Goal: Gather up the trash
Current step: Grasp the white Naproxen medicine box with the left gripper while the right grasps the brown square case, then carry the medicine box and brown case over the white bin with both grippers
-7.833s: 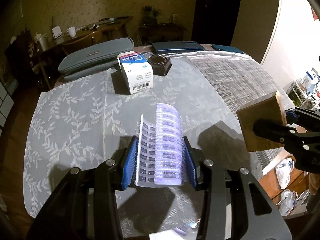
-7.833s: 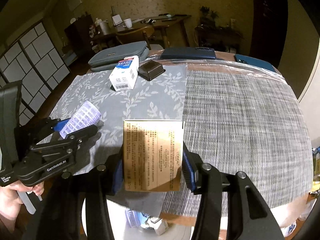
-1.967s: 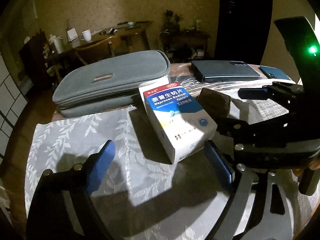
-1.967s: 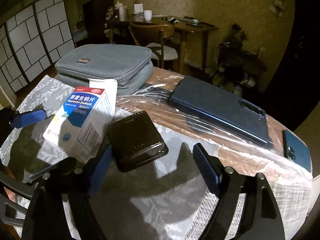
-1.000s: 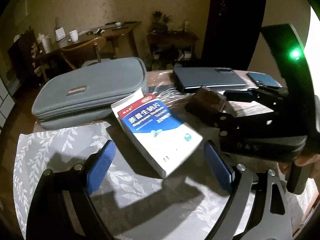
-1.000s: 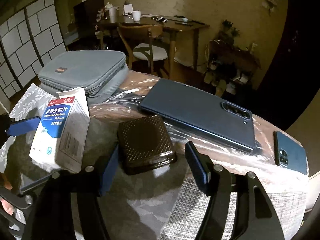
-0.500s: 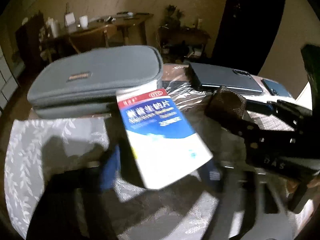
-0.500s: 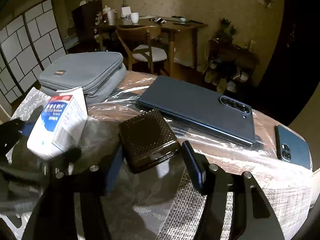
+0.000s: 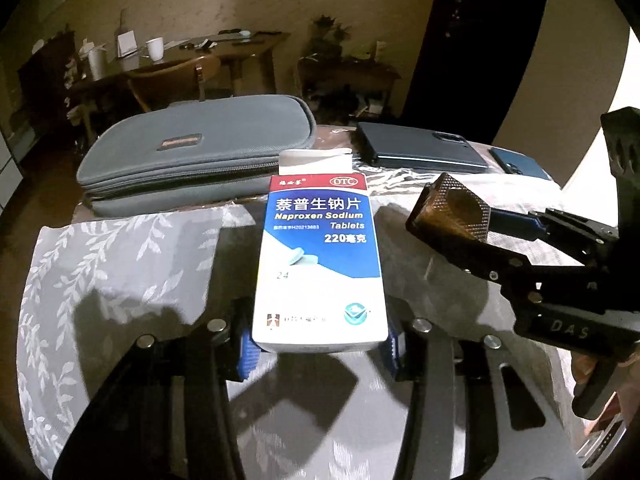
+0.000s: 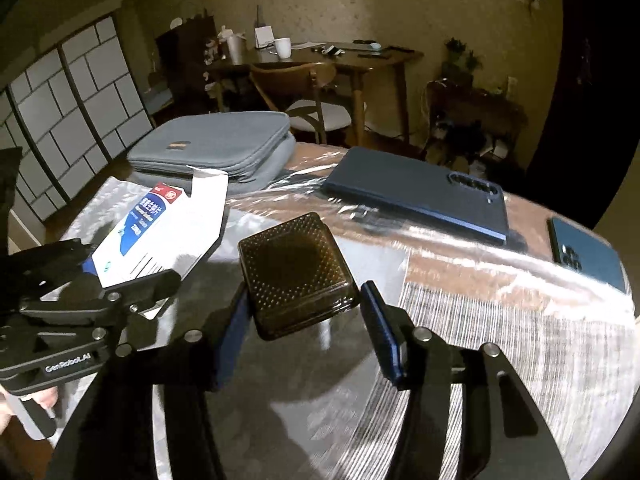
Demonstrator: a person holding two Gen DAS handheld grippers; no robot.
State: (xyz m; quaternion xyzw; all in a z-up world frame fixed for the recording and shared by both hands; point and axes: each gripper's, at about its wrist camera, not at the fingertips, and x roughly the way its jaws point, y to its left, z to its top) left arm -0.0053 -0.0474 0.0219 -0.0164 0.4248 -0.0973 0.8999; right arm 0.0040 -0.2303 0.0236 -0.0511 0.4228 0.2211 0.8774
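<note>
Gripping the medicine box (image 9: 320, 256) near the surface's (image 9: 120, 264) far edge, left claw (image 9: 320, 346) has just clamped shut. Right claw (image 10: 308, 320) pinches the brown tray (image 10: 294, 276), lifted w/ box. Both still need binning; no bin visible.

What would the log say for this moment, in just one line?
left gripper: shut on medicine box | right gripper: shut on brown plastic case | both lifted off table

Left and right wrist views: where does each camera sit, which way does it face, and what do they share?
Left wrist: behind the left gripper, looking forward and down across the table; its jaws clamp the pill box; right gripper at right.
Right wrist: behind the right gripper, facing likewise; jaws hold the dark case; fingers lower left.
Shared: box, case, grey pouch, phones.
</note>
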